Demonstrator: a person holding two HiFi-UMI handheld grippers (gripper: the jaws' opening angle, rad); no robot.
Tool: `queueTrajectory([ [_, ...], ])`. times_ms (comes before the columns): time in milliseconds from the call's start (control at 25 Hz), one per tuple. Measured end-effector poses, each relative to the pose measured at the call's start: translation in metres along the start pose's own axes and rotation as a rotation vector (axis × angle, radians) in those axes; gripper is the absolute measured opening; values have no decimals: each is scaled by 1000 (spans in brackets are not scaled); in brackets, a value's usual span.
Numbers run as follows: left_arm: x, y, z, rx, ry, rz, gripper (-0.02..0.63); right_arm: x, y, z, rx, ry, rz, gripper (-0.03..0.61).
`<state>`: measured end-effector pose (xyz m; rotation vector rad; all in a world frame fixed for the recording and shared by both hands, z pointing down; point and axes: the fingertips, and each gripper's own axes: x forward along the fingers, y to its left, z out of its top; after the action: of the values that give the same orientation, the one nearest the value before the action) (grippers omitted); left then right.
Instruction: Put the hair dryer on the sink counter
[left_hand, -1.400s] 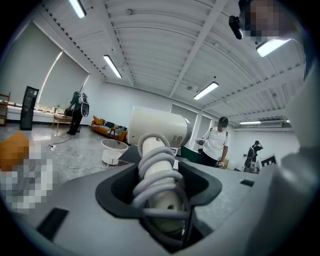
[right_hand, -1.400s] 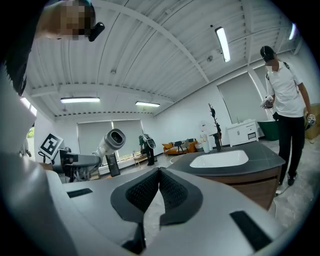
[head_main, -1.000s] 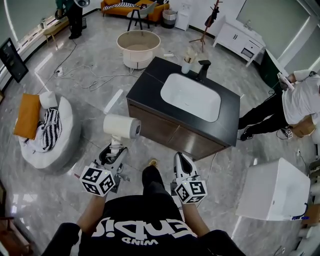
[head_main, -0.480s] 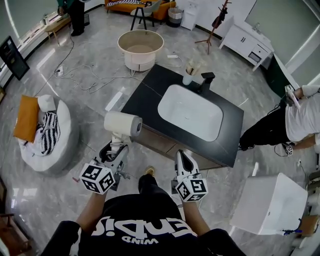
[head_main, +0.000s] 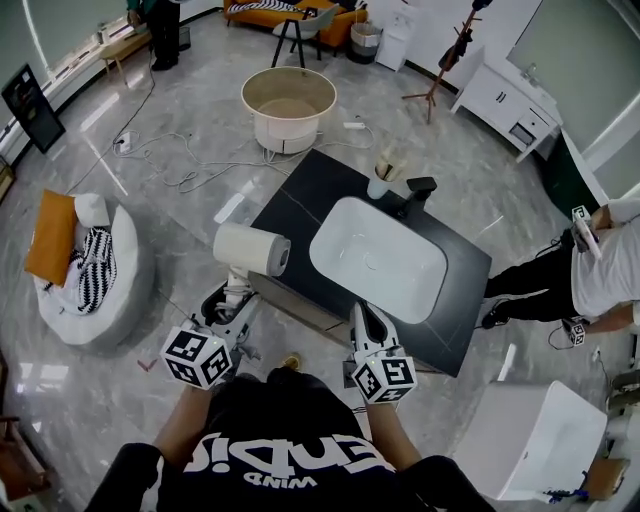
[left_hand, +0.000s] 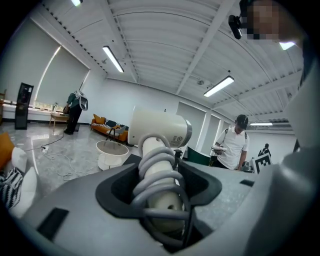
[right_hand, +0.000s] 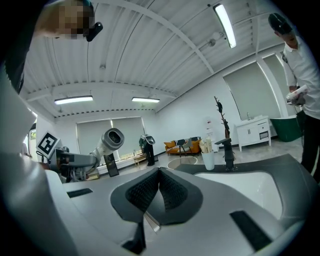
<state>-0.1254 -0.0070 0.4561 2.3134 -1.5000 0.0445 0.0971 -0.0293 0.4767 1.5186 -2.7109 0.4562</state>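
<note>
A white hair dryer (head_main: 250, 249) stands upright in my left gripper (head_main: 226, 305), which is shut on its handle; a grey cord is coiled round that handle (left_hand: 159, 172). Its barrel hangs over the front left corner of the black sink counter (head_main: 300, 205). A white basin (head_main: 377, 258) is set into the counter, with a black tap (head_main: 415, 190) behind it. My right gripper (head_main: 365, 325) is shut and empty, held over the counter's front edge. In the right gripper view the hair dryer (right_hand: 109, 140) shows at the left.
A white cup (head_main: 378, 185) with brushes stands beside the tap. A round beige tub (head_main: 288, 108) sits on the floor behind the counter, a white beanbag (head_main: 100, 270) at the left, a white box (head_main: 535, 440) at the lower right. A person (head_main: 590, 275) crouches at the right.
I have come closer to the counter. The hair dryer, still in my left gripper, now reaches over the counter's front left corner. My right gripper is now over the front edge.
</note>
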Motion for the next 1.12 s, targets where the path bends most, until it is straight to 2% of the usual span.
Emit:
queueTrajectory([
  [440, 57, 23, 13, 11, -2, 22, 241, 47, -35, 13, 0, -14, 1, 23],
  [760, 96, 38, 27, 43, 13, -24, 241, 72, -51, 22, 9, -38, -44, 23],
  [1120, 135, 54, 26, 63, 62, -70, 241, 97, -60, 25, 25, -58, -74, 23],
])
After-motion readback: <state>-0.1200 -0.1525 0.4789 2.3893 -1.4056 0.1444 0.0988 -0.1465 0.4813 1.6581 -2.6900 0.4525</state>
